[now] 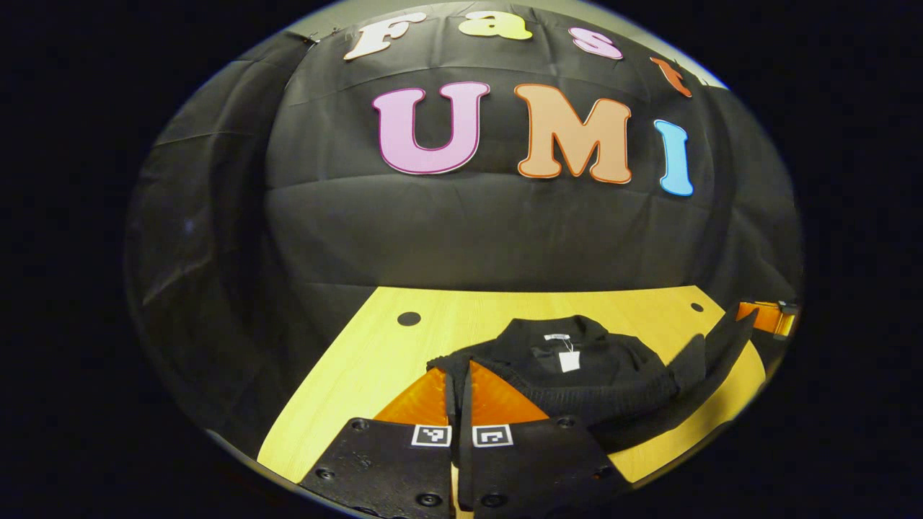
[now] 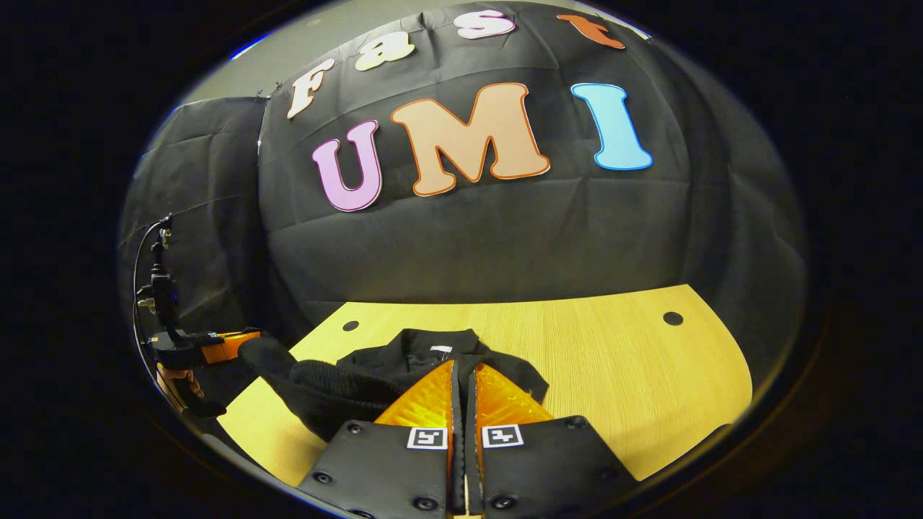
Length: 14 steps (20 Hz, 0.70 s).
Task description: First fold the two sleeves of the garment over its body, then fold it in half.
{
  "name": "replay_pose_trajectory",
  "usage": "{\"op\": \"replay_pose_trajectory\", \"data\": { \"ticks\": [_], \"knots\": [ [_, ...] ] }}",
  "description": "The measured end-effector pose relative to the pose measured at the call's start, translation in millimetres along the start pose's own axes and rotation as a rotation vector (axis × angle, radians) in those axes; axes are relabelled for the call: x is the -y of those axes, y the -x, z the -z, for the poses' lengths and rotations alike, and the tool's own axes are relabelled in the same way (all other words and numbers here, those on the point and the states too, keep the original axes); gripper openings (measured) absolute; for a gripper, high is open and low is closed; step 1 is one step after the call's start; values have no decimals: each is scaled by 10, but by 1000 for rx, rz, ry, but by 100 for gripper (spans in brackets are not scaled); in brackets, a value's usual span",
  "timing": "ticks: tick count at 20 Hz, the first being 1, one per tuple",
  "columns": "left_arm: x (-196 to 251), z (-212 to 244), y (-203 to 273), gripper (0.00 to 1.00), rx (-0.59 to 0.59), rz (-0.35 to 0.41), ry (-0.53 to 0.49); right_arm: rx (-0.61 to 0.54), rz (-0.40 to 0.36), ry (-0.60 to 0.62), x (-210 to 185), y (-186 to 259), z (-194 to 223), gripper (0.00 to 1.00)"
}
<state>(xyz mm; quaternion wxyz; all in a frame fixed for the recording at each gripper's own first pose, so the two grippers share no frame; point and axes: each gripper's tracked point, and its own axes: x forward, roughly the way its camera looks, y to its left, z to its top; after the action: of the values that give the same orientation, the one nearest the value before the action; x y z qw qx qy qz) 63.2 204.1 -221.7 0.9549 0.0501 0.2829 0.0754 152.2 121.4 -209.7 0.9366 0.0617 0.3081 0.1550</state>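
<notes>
Both tools were pinched on the black garment (image 1: 577, 371), bunched mid-bench (image 1: 360, 375): left tool (image 1: 461, 393) on one edge, right tool (image 2: 464, 396) on the other. Looked like the sleeve-folding step; next they'd carry the fabric inward.

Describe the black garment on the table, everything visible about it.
The black knitted garment lies bunched on the yellow wooden table, collar toward the booth wall, with a white label at the neck and a small white hang tag below it. The fabric looks thick and ribbed. In the left gripper view the left tool has its orange fingers closed on a thin fold of its edge. In the right gripper view the right tool is closed over its near edge, and one sleeve trails toward the other tool.
</notes>
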Motion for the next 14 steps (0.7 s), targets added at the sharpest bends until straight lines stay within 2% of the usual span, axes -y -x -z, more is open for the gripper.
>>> {"op": "replay_pose_trajectory", "data": {
  "ticks": [3,4,5,6,7,8,9,10,11,12,13,14],
  "knots": [
    [-68,31,-369,0,-25,-50,-11,-13,28,-12,166,-399,-91,3],
    [-119,20,-483,0,-28,-81,-24,-11,63,-5,259,-526,-126,3],
    [-235,1,-580,0,-3,-147,-39,-10,147,16,432,-622,-158,3],
    [-323,-109,-622,0,39,-206,-42,8,220,42,582,-673,-232,35],
    [-436,-229,-716,31,94,-270,-58,53,250,54,628,-597,-249,67],
    [-416,-344,-606,62,137,-289,-80,95,245,59,649,-669,-433,99],
    [-394,-434,-588,93,170,-280,-96,131,244,67,611,-601,-540,95],
    [-294,-543,-506,89,196,-254,-103,151,257,82,612,-552,-593,99],
    [-199,-650,-430,94,211,-234,-107,164,269,98,613,-490,-598,99],
    [-161,-715,-362,90,226,-226,-111,175,268,107,584,-414,-607,99],
    [-135,-772,-252,100,242,-216,-108,189,264,110,528,-327,-612,99],
    [-114,-827,-150,92,258,-204,-100,202,260,112,468,-227,-611,100]
  ]
}}
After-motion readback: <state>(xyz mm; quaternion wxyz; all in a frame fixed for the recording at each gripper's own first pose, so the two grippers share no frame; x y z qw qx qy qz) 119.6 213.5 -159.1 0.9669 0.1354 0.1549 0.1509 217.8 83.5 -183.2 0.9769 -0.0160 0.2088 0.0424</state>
